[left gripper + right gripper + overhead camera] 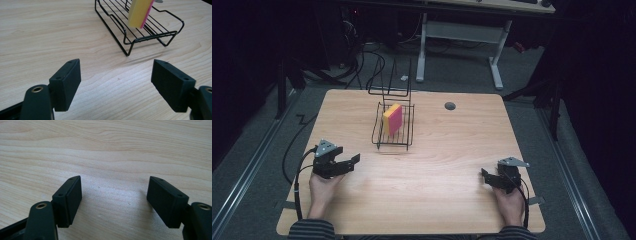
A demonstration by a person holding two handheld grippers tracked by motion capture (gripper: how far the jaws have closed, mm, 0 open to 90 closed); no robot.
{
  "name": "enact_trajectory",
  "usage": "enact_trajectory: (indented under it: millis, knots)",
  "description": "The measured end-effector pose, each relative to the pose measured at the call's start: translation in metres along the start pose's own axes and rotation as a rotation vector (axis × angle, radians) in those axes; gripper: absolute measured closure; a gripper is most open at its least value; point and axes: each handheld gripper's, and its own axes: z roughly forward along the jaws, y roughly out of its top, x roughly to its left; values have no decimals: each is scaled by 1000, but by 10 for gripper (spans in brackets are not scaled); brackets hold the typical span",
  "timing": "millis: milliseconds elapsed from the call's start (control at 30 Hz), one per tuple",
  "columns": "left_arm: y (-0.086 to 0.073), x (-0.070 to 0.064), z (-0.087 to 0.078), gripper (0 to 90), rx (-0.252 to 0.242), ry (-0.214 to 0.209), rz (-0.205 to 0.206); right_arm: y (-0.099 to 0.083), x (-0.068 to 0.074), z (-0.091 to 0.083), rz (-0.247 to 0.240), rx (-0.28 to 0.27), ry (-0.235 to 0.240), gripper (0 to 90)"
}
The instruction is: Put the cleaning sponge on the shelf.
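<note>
Reaching for the sponge (393, 119) looks like the step in hand, judging by the left tool (343, 164), which points toward it w/ jaws released and nothing between them. Sponge stands on edge inside the wire rack (382, 140), ahead of the left tool and a bit to its right; in the left gripper view the sponge (139, 12) sits up in the rack (130, 41), well apart from the pads (67, 82). Right tool (492, 179) is also released and bare, resting low near the surface edge, well apart from the rack, w/ plain wood ahead of it (112, 165).

To do it well: go in w/ the left tool above the rack's front rail, jaws kept wide, and close across the sponge's flat faces, not its edges. Sponge is soft, so a light squeeze should do. Lift straight up so it clears the wires. Rack is light and may slide or tip; right tool could steady its rim if needed.

Surface (452, 165) is pale wood grain w/ a round cable port (450, 106) far right of the rack. Room is dark: cables on the floor and a white desk frame (462, 35) beyond.
</note>
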Motion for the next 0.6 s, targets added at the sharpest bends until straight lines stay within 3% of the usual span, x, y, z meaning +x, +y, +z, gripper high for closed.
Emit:
enact_trajectory:
  millis: [600]
  knots:
    - [-5,-1,17,250,62,-22,-10,0,0,0,0,1,1,285]
